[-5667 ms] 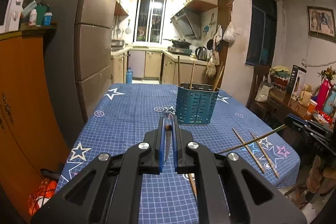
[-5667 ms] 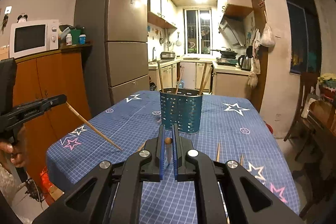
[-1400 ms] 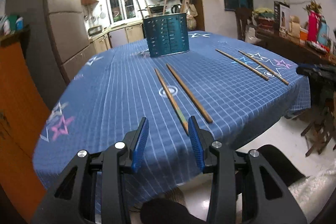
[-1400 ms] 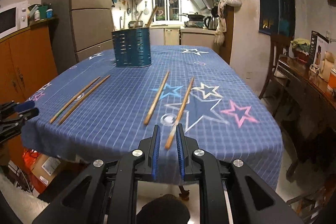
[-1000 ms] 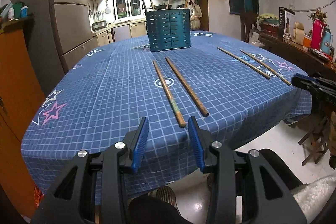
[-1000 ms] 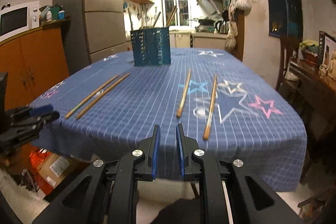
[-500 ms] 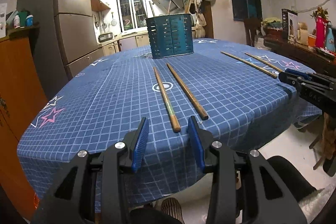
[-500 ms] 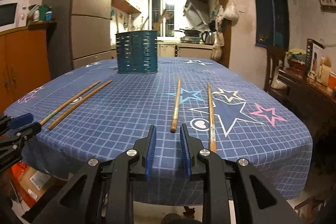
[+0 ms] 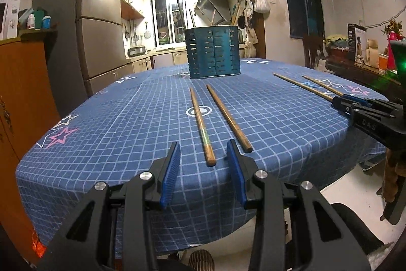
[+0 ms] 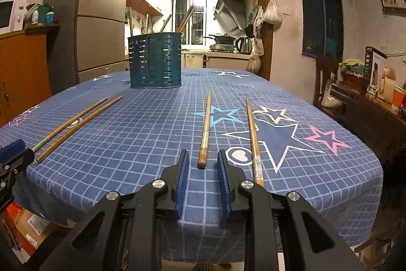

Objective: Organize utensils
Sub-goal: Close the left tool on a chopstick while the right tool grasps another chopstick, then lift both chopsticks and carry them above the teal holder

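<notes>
Both grippers are lined up for a pick, so the step in hand looks like grasping loose chopsticks to carry to the blue holder (image 9: 213, 52). The left gripper (image 9: 203, 156) stands wide and empty, its pads flanking the near tip of the left chopstick (image 9: 201, 123) at 12 o'clock; a second chopstick (image 9: 228, 117) lies just beside it toward 1 o'clock. The right gripper (image 10: 201, 164) is narrower but still parted, empty, with the butt of another chopstick (image 10: 205, 131) just ahead between its fingers; a fourth (image 10: 252, 136) lies near at 1 o'clock.

Next, each gripper probably needs to ease forward and down over its stick's end, then close.

The chopsticks are slim, round, brown wood, lying flat on the checked blue cloth of the bench (image 10: 142, 133). The holder stands upright at the bench's far end, at 12 o'clock, with several sticks in it already; how many is hard to tell against the bright window.
</notes>
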Motion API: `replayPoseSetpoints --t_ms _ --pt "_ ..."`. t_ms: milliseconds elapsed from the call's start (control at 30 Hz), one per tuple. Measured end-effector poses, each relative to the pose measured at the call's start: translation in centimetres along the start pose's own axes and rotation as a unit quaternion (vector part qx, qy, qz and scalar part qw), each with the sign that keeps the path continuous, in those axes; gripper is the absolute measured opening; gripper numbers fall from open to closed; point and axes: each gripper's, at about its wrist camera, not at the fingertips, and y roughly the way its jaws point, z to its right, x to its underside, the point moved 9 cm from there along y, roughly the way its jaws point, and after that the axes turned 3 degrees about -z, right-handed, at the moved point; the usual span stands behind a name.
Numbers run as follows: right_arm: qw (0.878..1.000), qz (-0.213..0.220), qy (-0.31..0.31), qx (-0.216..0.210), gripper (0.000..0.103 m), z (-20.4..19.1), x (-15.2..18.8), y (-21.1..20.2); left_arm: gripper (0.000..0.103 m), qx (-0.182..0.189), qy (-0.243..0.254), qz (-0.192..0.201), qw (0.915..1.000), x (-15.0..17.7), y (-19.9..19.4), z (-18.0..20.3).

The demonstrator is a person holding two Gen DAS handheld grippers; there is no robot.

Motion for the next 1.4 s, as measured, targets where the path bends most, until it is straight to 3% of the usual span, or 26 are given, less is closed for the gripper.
replayPoseSetpoints --t_ms 133,300,633,800,1100,1400 --pt "1.000 -0.003 0.004 0.000 0.025 0.0 -0.2 0.2 0.032 0.000 0.001 0.003 1.0000 0.1 0.0 0.2" --pt "1.000 -0.004 0.005 0.000 0.025 0.0 -0.4 0.5 0.017 0.001 0.014 0.013 0.9998 0.0 -0.1 1.1" --pt "1.000 -0.004 0.008 0.002 0.024 0.1 -0.4 0.5 0.011 0.013 0.012 0.013 0.9998 -0.1 0.0 1.2" --pt "1.000 -0.005 0.002 -0.005 0.009 -0.5 -0.2 0.3 0.009 0.019 0.004 0.011 0.9998 -0.1 0.0 1.1" --pt "0.999 -0.014 0.025 -0.026 0.008 -0.6 -0.3 -0.7 0.006 0.016 -0.027 -0.014 0.9994 -0.2 -0.1 -0.7" --pt "0.998 0.025 0.019 -0.046 0.008 -0.7 -4.3 -4.5 0.005 -0.003 -0.033 0.021 0.9992 -5.0 -3.2 -3.6"
